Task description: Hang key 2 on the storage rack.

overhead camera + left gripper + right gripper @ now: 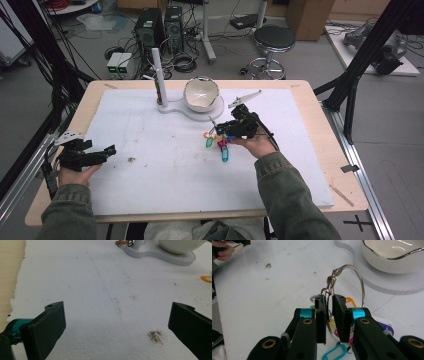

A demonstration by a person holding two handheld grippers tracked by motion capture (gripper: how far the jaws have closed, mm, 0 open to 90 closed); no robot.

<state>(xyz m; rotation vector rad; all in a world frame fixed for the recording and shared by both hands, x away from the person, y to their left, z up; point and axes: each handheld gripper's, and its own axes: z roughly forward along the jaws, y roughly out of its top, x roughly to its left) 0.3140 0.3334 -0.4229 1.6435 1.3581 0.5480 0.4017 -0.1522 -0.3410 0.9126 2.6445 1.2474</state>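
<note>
right gripper (329, 308) pinching key ring (352, 282) just in front of bowl (392, 255), tags dangling, not yet hung on post (157, 75); left gripper (115, 322) spread, idle.

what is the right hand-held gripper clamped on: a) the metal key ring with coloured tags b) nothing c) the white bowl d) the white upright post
a: in the right gripper view the right hand-held gripper has its jaws pinched on the metal key ring, with the coloured tags hanging below, while the white bowl sits apart on its stand.
</note>
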